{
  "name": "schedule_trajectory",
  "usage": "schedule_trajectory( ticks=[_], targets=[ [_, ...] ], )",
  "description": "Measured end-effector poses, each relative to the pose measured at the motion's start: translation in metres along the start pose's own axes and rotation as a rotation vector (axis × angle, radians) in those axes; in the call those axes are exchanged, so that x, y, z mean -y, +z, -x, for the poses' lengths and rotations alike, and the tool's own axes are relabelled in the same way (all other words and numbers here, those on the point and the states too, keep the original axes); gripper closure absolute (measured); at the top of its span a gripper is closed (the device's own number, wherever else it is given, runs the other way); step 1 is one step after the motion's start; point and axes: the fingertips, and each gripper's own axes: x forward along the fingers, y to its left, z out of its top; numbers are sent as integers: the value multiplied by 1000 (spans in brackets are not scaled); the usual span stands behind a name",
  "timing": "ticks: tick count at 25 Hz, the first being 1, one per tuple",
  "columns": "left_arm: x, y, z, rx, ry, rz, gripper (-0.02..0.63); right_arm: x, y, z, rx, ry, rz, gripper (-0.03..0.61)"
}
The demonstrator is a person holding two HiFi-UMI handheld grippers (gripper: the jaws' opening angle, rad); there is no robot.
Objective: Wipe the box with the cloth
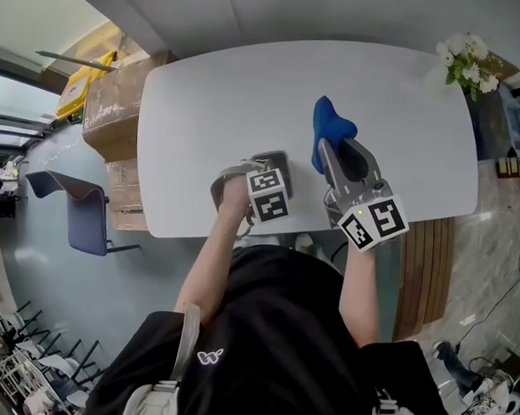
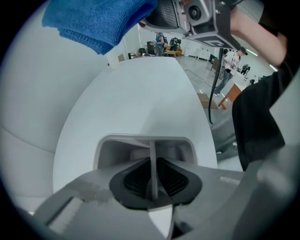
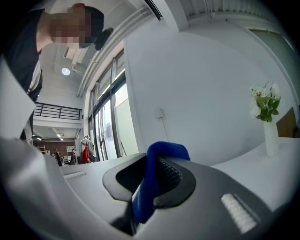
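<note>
A blue cloth [image 1: 329, 126] is pinched in my right gripper [image 1: 330, 149], which is held above the white table [image 1: 247, 91] with the cloth standing up from the jaws. In the right gripper view the cloth [image 3: 165, 151] fills the gap of the shut right gripper [image 3: 157, 180]. My left gripper [image 1: 255, 162] hovers at the table's near edge, left of the right one. In its own view the left gripper [image 2: 152, 161] is shut on nothing, and the cloth [image 2: 96, 21] hangs at upper left. Stacked cardboard boxes [image 1: 117, 99] stand beside the table's left end, away from both grippers.
A vase of white flowers [image 1: 465, 61] stands at the table's far right corner; the vase of flowers [image 3: 267, 115] also shows in the right gripper view. A blue chair [image 1: 81, 213] stands left of the table, near the boxes. The person's body presses against the table's near edge.
</note>
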Motion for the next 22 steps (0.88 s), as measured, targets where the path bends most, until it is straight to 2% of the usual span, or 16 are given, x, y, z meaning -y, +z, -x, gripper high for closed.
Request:
schedule_trajectory(
  ticks=[5, 12, 15, 19, 22],
  targets=[
    [-2, 1, -1, 4, 41, 9, 555, 2, 1, 0, -2, 11, -10, 525],
    [-10, 0, 21, 70, 176, 114, 541, -1, 2, 5, -3, 69, -22, 525],
    [-11, 3, 39, 177, 217, 228, 541, -8, 0, 5, -9, 100, -13, 525],
    [-13, 16, 77, 420, 271, 460, 541, -23, -3, 9, -28, 149, 8, 525],
    [-15, 20, 101, 555, 348, 589, 543, -31, -3, 16, -34, 180, 17, 525]
  ],
)
